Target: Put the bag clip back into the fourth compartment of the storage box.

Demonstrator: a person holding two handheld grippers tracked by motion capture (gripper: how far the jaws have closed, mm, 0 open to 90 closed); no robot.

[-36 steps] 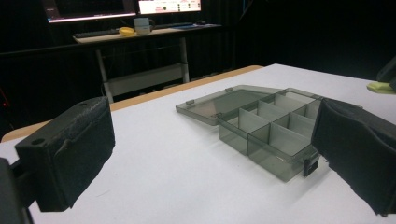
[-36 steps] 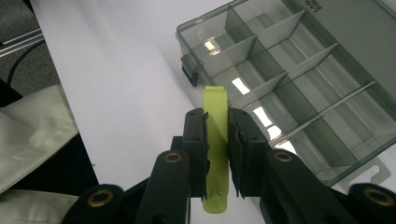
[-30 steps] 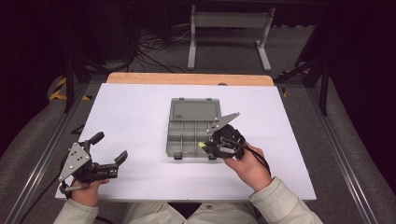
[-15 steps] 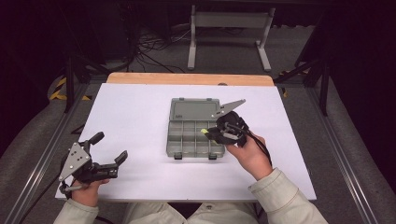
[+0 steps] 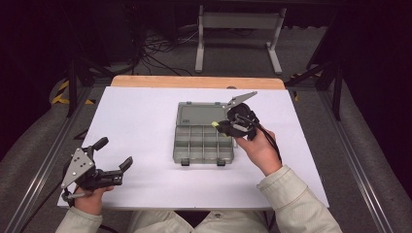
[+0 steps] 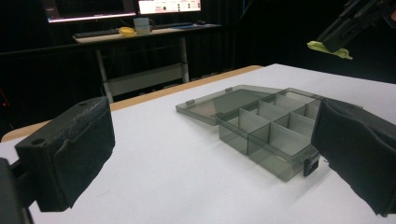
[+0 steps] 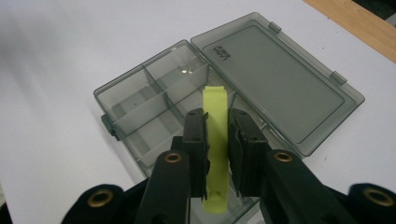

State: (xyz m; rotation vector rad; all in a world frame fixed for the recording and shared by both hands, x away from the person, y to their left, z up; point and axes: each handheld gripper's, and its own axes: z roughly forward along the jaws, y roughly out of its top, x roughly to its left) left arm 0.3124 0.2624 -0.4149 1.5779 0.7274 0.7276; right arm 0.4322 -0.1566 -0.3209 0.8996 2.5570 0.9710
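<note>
**Strip held over the box, not yet dropped**

The right tool (image 7: 216, 135) is clamped on a yellow-green strip (image 7: 216, 116), its jaws pressing the strip's two long sides so that the strip sticks out past the tips and trails back between the arms. In the high view the same tool (image 5: 228, 125) hangs above the right rear part of the box (image 5: 194, 145), with the strip (image 5: 215, 124) clear of the dividers, not touching them.

The box sits open on the white table (image 5: 141, 121), its lid (image 7: 280, 79) folded flat behind it. From the right gripper view the compartments look empty (glare on the plastic hides a little of one cell), so nothing seems to have been sorted into it so far.

The left tool (image 5: 112, 167) rests well apart near the table's front left edge, its jaws spread wide with nothing between them; from its own view the pads (image 6: 70, 154) frame the box (image 6: 275, 135) from a distance.

By my reading, the pick-up is done and the carry is nearly done. What is left is lowering the strip into a cell, letting go, and probably shutting the lid, since the strip looks longer than one small cell and may need to go in at a slant.
</note>
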